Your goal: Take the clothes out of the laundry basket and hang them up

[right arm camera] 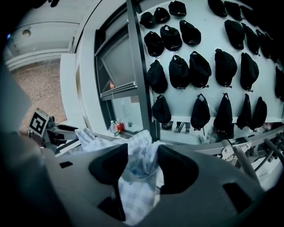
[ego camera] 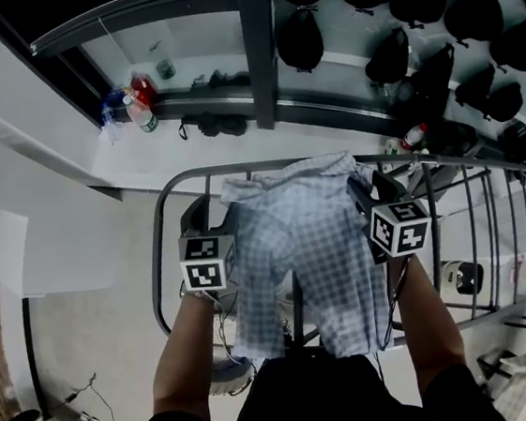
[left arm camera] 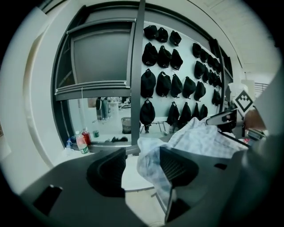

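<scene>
Your checked shorts (ego camera: 305, 247) lie draped over the top rail of the drying rack (ego camera: 159, 235), legs hanging down. The left gripper (left arm camera: 141, 165) has its jaws apart, with cloth against one pad. The right gripper (right arm camera: 143, 165) is also apart, with a bunched fold loose between its jaws. The fabric looks light, limp and likely to slide, so grip it at the thicker top-hem corners.

Dim cool light, fisheye-warped edges
</scene>
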`<state>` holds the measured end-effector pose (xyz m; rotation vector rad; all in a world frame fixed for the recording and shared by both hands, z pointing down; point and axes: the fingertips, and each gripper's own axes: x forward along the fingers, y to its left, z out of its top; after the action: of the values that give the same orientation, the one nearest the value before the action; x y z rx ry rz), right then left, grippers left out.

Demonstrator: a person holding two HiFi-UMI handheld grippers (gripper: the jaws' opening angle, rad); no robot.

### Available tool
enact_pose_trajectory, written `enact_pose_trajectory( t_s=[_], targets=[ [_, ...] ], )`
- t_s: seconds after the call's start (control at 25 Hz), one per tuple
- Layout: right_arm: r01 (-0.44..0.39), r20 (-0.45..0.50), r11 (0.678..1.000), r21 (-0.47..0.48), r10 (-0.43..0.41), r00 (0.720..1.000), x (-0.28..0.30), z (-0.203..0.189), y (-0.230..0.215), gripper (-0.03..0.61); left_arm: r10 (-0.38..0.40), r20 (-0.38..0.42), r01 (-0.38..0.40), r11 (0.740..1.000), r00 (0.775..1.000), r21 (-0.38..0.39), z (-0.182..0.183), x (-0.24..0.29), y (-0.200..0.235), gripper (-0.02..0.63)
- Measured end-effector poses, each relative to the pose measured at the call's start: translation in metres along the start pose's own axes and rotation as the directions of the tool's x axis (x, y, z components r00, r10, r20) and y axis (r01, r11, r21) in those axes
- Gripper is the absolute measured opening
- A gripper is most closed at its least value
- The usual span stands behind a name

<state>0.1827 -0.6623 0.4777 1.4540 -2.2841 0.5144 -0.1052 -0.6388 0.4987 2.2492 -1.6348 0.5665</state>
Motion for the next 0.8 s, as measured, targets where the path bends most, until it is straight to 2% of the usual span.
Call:
enact_pose_trajectory(
  t_s=[0.28, 0.6, 0.8],
  targets=[
    [0.042, 0.015, 0.999, 0.030, -0.042, 0.999, -0.017, 0.000, 0.003, 0.282, -0.011, 0.032, 0.011, 1.000, 0.999, 0.002, 0.003, -0.019, -0.003, 0.219],
    [0.070, 0.049, 0.997, 0.024, -0.071, 0.996, -0.041, 0.002, 0.012, 0.302, -0.038, 0.091, 0.036, 0.999, 0.995, 0.016, 0.018, -0.046, -0.013, 0.219],
    [0.070, 0.104, 0.997, 0.009, -0.071, 0.992, -0.066, 0.018, 0.026, 0.301, -0.074, 0.120, 0.073, 0.997, 0.990, 0.019, 0.029, -0.067, -0.026, 0.218]
  ],
)
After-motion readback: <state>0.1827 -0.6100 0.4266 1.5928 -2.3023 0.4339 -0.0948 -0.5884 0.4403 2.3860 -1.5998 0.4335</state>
